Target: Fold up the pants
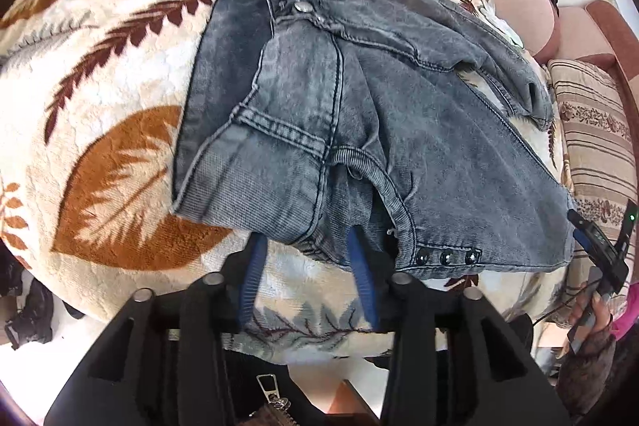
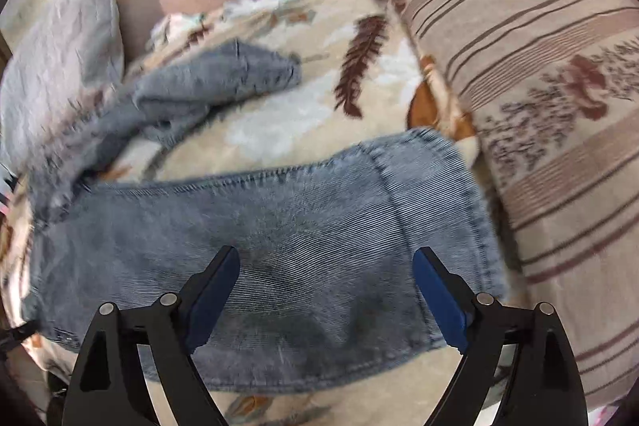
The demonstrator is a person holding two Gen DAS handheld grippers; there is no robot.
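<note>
One pair of grey denim jeans [image 1: 359,114] lies on a feather-print blanket [image 1: 100,98] over a bed or sofa. Waist end with its snap button sits ahead of our left gripper [image 1: 307,254]. Its jaws are partly open at the near denim edge; the fabric hides the tips, so we cannot tell if the pads press cloth. Right gripper [image 2: 325,274]: jaws wide open, nothing held, hovering over one leg [image 2: 279,226], whose long axis runs across the view, cuff to the right by the striped cushion [image 2: 539,66]. Second leg [image 2: 207,82] lies crumpled farther off, so two legs counted. We judge the right hand nearer the cuff.
</note>
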